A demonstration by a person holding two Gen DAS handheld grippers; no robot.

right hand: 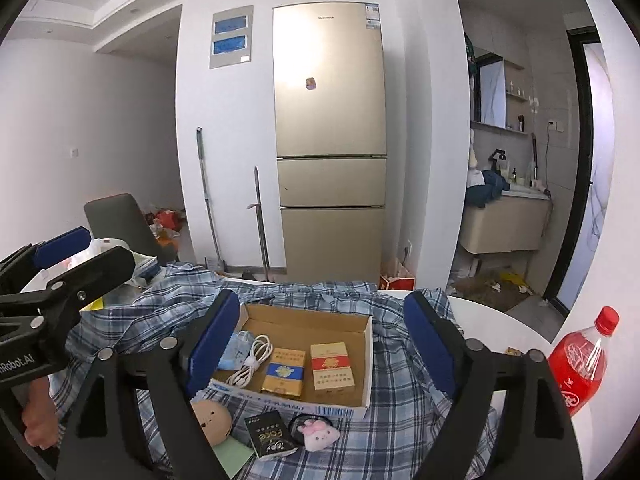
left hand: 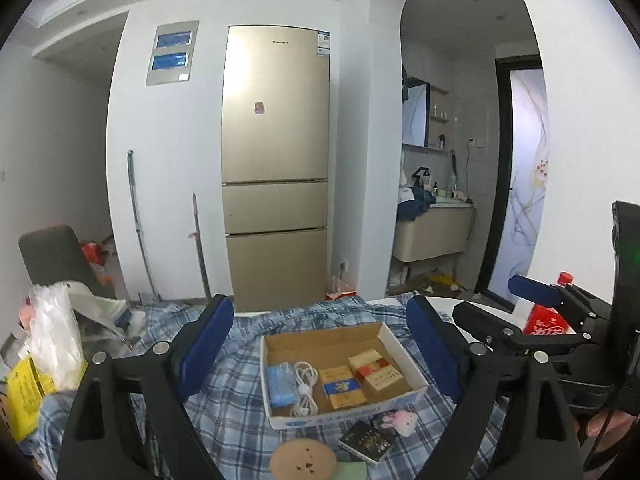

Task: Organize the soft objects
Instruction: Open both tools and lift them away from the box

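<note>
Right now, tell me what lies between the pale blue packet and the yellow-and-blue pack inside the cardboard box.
A coiled white cable, seen in both wrist views.

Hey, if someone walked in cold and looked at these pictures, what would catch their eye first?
Probably the tall gold fridge standing dead centre against the white wall. Next, the open cardboard box on the plaid cloth, holding two cigarette packs and a white cable, and the red soda bottle at far right.
</note>
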